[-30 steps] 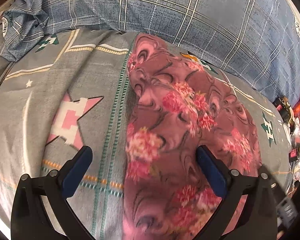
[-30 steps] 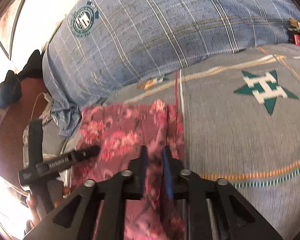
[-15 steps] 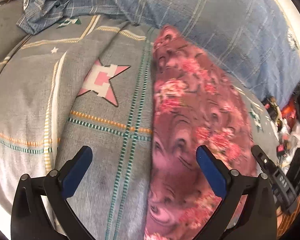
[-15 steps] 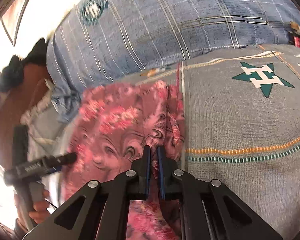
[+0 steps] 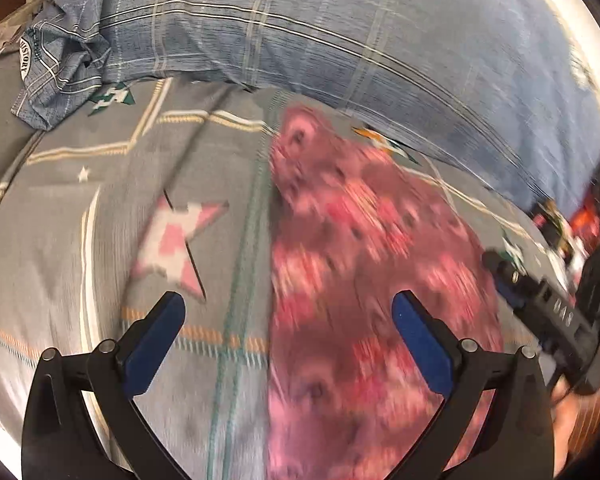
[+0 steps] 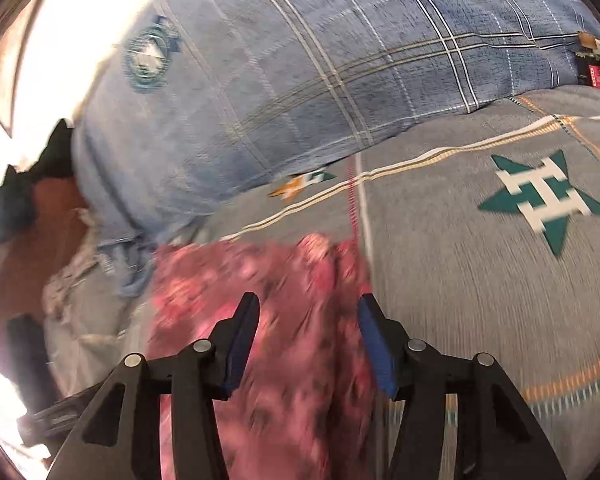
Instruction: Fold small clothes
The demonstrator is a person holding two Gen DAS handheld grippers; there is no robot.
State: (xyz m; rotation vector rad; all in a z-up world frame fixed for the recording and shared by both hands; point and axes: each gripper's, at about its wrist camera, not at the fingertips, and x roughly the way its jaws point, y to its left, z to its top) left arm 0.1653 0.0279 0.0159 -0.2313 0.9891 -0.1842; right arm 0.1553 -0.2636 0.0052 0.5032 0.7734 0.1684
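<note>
A pink floral garment [image 5: 364, 280] lies flat on a grey patterned bedsheet [image 5: 100, 220], folded into a long strip. It also shows in the right wrist view [image 6: 292, 340]. My left gripper [image 5: 288, 320] is open and empty, above the garment's left edge and the sheet. My right gripper [image 6: 306, 336] is open over the garment's near end, holding nothing; it also shows at the right of the left wrist view [image 5: 540, 300]. Both views are blurred by motion.
A blue plaid pillow [image 5: 340, 40] lies along the far side of the bed, also in the right wrist view [image 6: 300, 80]. A green star print [image 6: 540, 200] marks the sheet to the right. Clutter [image 5: 572, 228] sits past the bed's right edge.
My right gripper was shut on the garment's edge and has opened, letting it go. My left gripper stayed open and shifted over the bed.
</note>
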